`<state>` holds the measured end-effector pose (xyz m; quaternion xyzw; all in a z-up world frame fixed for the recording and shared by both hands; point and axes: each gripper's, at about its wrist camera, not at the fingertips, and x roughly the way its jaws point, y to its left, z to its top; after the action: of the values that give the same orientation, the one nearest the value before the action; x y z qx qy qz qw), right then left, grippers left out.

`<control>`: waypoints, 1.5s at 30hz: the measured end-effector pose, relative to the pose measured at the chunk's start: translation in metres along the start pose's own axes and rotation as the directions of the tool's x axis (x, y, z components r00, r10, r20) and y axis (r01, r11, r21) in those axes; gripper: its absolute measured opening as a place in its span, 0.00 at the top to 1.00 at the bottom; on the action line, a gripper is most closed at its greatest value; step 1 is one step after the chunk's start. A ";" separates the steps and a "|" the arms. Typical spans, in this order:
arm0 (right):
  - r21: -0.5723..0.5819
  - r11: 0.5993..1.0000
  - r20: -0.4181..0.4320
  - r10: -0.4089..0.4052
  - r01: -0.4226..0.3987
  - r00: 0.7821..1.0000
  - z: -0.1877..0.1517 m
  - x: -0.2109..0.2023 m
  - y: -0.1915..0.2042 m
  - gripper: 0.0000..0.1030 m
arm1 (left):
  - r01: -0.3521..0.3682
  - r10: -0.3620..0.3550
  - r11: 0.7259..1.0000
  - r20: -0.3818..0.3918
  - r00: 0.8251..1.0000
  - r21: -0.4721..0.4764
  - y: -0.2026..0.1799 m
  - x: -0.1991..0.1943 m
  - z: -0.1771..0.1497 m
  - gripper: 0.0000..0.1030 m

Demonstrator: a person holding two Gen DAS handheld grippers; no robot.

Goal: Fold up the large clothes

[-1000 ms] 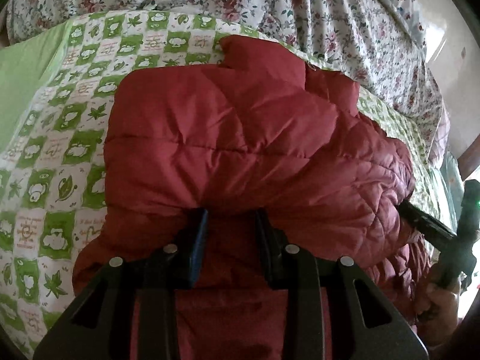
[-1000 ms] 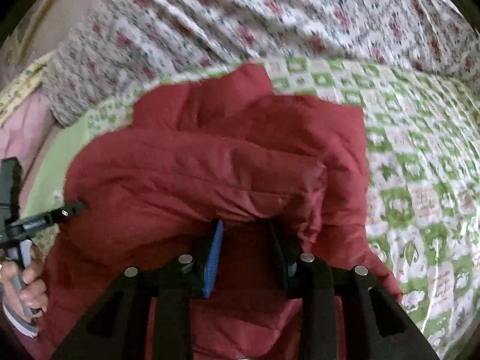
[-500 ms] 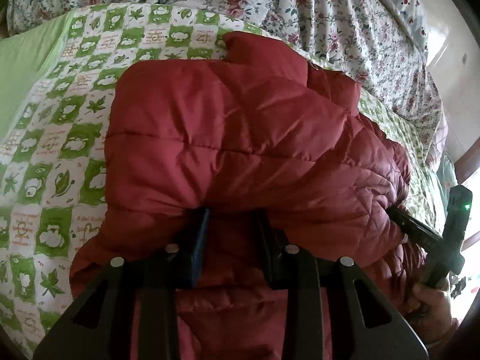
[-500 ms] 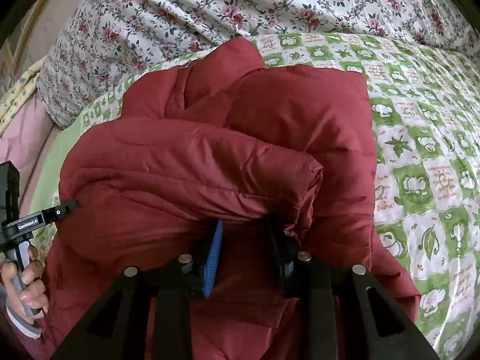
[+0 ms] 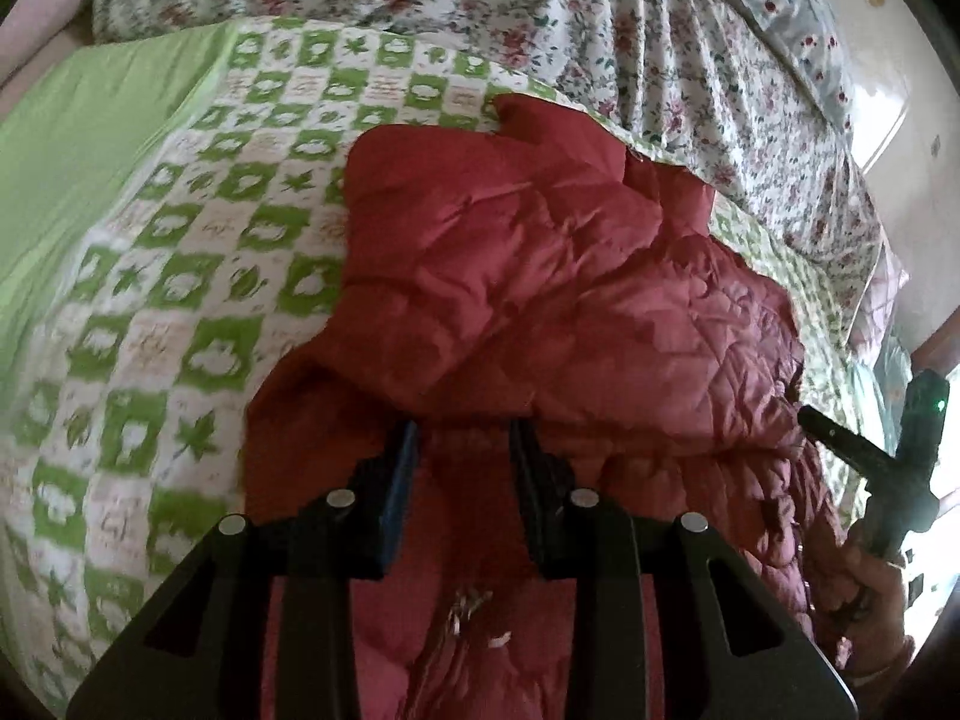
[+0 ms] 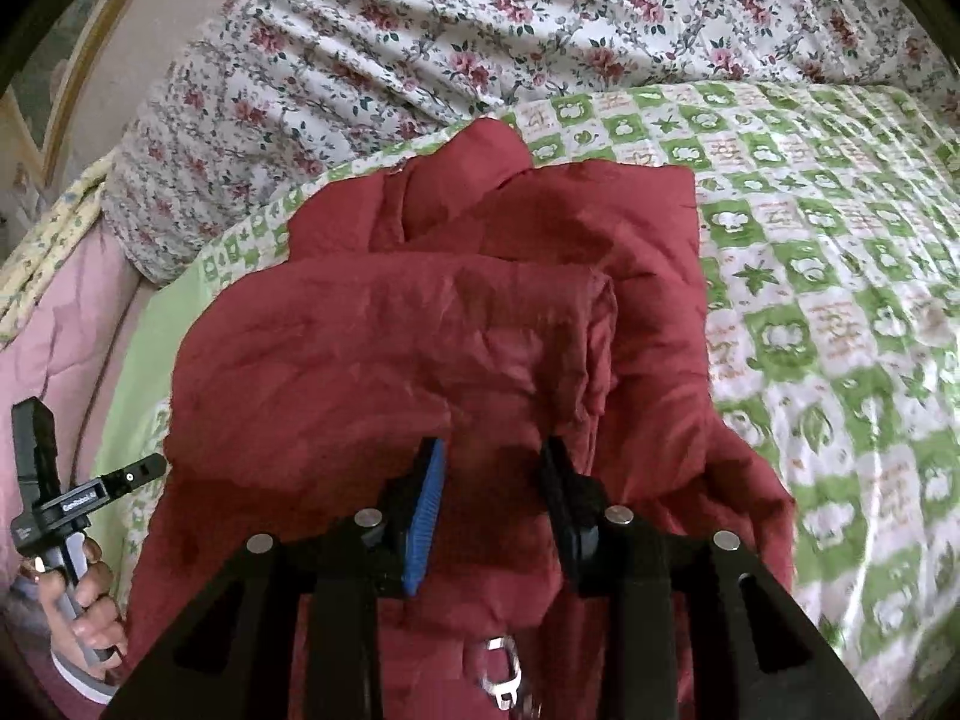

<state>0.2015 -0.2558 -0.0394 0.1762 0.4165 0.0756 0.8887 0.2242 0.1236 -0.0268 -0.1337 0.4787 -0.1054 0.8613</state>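
One red quilted jacket (image 5: 540, 300) on one green checked quilt (image 5: 180, 312). Left gripper (image 5: 465, 438) and right gripper (image 6: 492, 456), both level, jaws parted, each straddling a jacket fold.

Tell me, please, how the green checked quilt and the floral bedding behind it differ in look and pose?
The green checked quilt has green and white squares with leaf motifs; the floral bedding has pink roses on white. The quilt lies spread flat under the red jacket; the floral bedding is bunched in folds beyond it. Both are printed fabrics on the bed.
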 end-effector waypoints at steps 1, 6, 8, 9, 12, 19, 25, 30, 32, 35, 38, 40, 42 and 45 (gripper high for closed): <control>0.000 1.000 0.001 0.000 0.000 1.000 -0.002 -0.003 0.000 0.61 | 0.006 -0.006 1.000 0.004 1.000 -0.011 0.002 -0.005 -0.004 0.72; 0.004 1.000 -0.015 0.015 -0.015 1.000 -0.016 -0.020 0.003 0.58 | 0.002 -0.002 1.000 0.011 1.000 -0.025 0.004 -0.021 -0.018 0.72; 0.000 1.000 -0.018 0.017 -0.017 1.000 -0.020 -0.025 0.004 0.56 | -0.005 0.005 1.000 0.014 1.000 -0.022 0.004 -0.030 -0.026 0.72; 0.001 1.000 -0.022 0.024 -0.024 0.999 -0.026 -0.031 0.006 0.51 | -0.006 0.006 1.000 0.013 1.000 -0.020 0.005 -0.033 -0.031 0.72; 0.012 0.999 -0.028 0.044 -0.044 0.999 -0.034 -0.040 0.008 0.42 | -0.010 0.010 0.999 0.008 1.000 -0.040 0.011 -0.043 -0.044 0.72; 0.039 0.996 -0.008 0.077 -0.076 0.997 -0.067 -0.076 0.013 0.37 | 0.004 -0.006 0.997 -0.026 1.000 -0.082 0.020 -0.055 -0.076 0.72; 0.048 0.995 0.006 0.081 -0.082 0.997 -0.085 -0.101 0.014 0.31 | 0.024 -0.028 0.995 -0.041 0.999 -0.100 0.026 -0.064 -0.101 0.67; 0.029 0.998 0.003 0.059 -0.059 0.998 -0.107 -0.124 0.011 0.29 | 0.006 -0.011 0.995 -0.043 0.999 -0.097 0.031 -0.074 -0.114 0.62; 0.022 0.999 0.006 0.034 -0.034 0.999 -0.117 -0.135 0.007 0.29 | 0.002 -0.006 0.995 -0.037 0.999 -0.096 0.034 -0.080 -0.119 0.62; 0.032 0.999 0.014 -0.001 0.001 1.000 -0.130 -0.152 -0.003 0.28 | 0.009 -0.013 0.995 -0.037 0.999 -0.098 0.037 -0.085 -0.126 0.62; 0.038 0.998 0.021 -0.060 0.059 0.998 -0.141 -0.166 -0.013 0.27 | -0.004 0.000 0.996 -0.041 0.999 -0.085 0.038 -0.090 -0.134 0.62; 0.048 0.995 0.005 -0.093 0.092 0.996 -0.149 -0.172 -0.022 0.26 | -0.011 0.008 0.997 -0.044 0.999 -0.076 0.038 -0.094 -0.140 0.62; 0.055 0.994 -0.007 -0.096 0.097 0.995 -0.153 -0.172 -0.024 0.26 | -0.024 0.021 0.997 -0.045 0.999 -0.070 0.038 -0.097 -0.143 0.62; 0.046 0.994 -0.046 -0.094 0.096 0.994 -0.167 -0.167 -0.024 0.26 | -0.024 0.021 0.997 -0.042 0.999 -0.072 0.039 -0.102 -0.147 0.60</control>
<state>-0.0341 -0.2838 -0.0277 0.1759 0.4455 0.0268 0.8775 0.0477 0.1727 -0.0324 -0.1571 0.5012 -0.0810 0.8471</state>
